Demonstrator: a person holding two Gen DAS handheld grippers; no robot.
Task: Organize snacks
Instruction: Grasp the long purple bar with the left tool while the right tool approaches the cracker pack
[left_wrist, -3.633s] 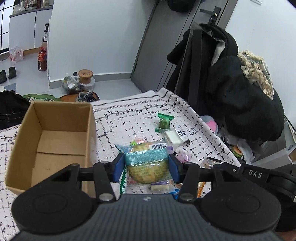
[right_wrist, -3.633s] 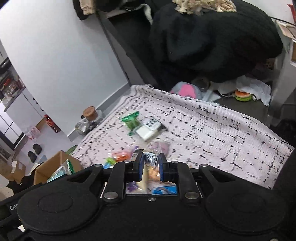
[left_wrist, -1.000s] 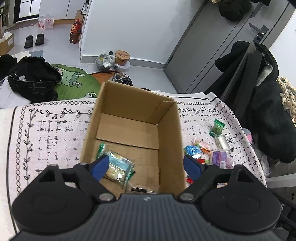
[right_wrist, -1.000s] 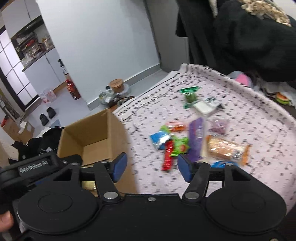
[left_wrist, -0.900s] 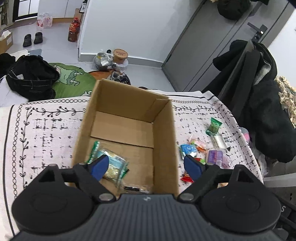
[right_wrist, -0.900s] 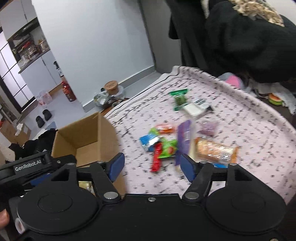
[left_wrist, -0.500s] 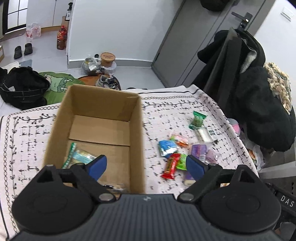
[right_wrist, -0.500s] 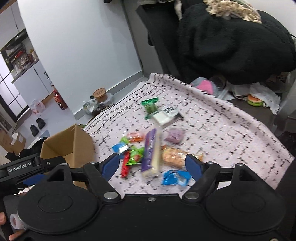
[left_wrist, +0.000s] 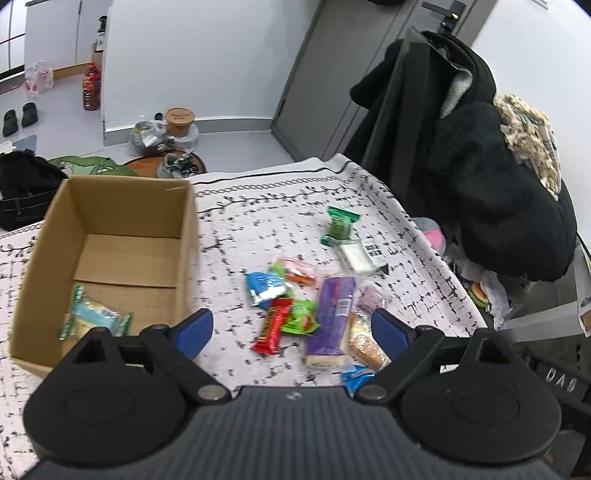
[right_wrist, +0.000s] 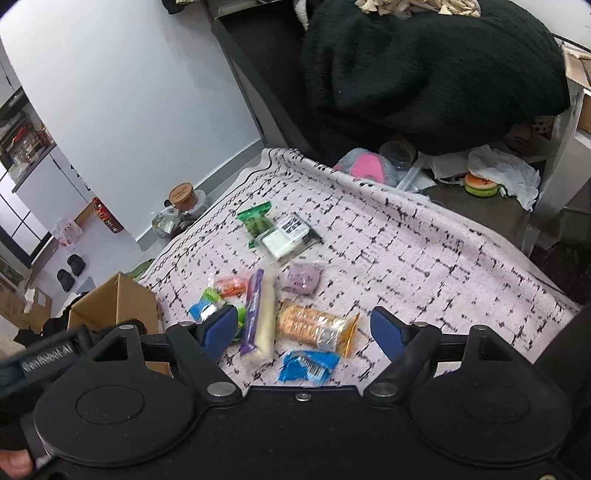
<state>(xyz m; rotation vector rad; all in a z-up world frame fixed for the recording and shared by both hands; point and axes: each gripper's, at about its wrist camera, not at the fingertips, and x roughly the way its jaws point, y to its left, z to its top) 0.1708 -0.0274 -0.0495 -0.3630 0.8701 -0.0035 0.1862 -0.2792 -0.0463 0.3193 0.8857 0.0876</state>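
The left gripper (left_wrist: 291, 330) had its fingers (left_wrist: 194, 330) spread wide with nothing between them, above the cloth-covered counter (left_wrist: 258, 221). The right gripper (right_wrist: 304, 332) had just been opening, fingers (right_wrist: 219, 326) apart and gripping nothing. The cardboard box (left_wrist: 188, 236) stood at the left of the left wrist view with a wrapped pastry (left_wrist: 96, 319) inside, while the loose snacks, including a red bar (left_wrist: 273, 325) and a purple packet (left_wrist: 330, 319), lay at centre frame beside it.

Each black tool (left_wrist: 291, 330) (right_wrist: 304, 328) carries blue pads (round discs, silver screws).
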